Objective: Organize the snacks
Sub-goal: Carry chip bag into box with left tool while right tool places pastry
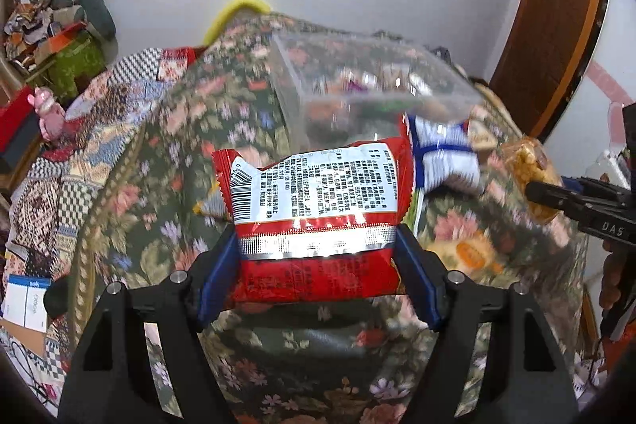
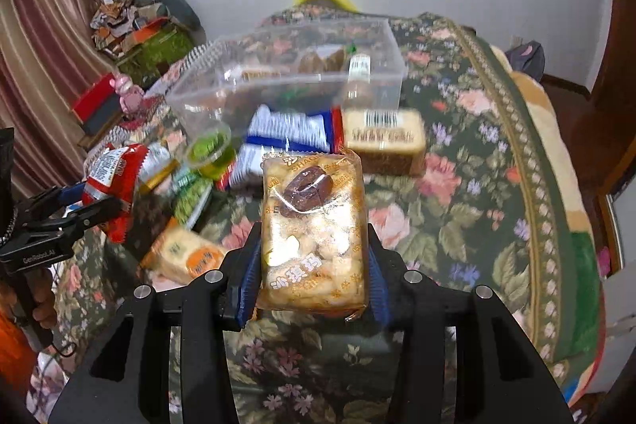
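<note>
My left gripper [image 1: 318, 257] is shut on a red snack packet [image 1: 314, 201] with a white printed back, held above the floral blanket; it also shows in the right wrist view [image 2: 111, 181]. My right gripper [image 2: 314, 265] is shut on a clear-wrapped golden puffed cake [image 2: 314, 225], which also shows at the right in the left wrist view [image 1: 530, 177]. A clear plastic box [image 2: 294, 74] with several snacks inside stands beyond both grippers, also in the left wrist view [image 1: 369, 82].
Loose snacks lie before the box on the blanket [image 2: 457, 225]: a blue-white packet [image 2: 294, 130], a tan barcoded cake [image 2: 385, 142], a green jelly cup [image 2: 210, 146], green packets [image 2: 190, 197], an orange-labelled pack [image 2: 183, 257]. Clutter [image 2: 139, 26] sits at the far left.
</note>
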A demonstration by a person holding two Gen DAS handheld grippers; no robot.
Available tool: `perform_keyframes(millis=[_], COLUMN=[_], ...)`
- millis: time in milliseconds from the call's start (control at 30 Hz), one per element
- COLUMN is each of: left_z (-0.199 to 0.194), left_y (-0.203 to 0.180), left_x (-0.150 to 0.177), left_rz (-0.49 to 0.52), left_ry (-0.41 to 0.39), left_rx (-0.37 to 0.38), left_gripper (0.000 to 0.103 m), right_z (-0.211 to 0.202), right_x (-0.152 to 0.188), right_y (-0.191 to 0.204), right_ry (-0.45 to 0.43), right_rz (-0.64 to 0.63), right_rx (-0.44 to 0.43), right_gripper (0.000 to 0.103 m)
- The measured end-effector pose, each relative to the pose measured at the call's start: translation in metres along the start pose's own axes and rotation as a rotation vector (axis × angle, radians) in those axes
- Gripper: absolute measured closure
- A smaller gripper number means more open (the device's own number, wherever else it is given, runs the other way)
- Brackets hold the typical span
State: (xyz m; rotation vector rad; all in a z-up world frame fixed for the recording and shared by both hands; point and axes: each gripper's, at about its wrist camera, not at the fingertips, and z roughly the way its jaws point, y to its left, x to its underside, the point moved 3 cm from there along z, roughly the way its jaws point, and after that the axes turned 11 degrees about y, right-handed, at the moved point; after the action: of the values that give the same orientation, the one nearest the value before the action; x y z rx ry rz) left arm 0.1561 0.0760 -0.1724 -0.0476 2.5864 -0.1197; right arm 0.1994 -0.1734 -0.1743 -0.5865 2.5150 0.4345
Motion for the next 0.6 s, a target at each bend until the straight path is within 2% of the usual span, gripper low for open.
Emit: perform_keyframes(millis=[267, 600], left_z=[-0.021, -0.016], left_y=[-0.014, -0.029], left_x=[-0.044, -0.100], left_rz=[0.019, 0.039], left_ry=[-0.096, -0.155], left_rx=[0.005, 0.005], left_gripper=[0.028, 0.028], right_z=[-0.017, -0.024], right_x=[-0.036, -0.084], right_y=[0.002, 0.000], right_ry=[-0.089, -0.175], right_rz=[-0.014, -0.023], right_rx=[0.018, 0.042], right_gripper=[0.061, 0.061])
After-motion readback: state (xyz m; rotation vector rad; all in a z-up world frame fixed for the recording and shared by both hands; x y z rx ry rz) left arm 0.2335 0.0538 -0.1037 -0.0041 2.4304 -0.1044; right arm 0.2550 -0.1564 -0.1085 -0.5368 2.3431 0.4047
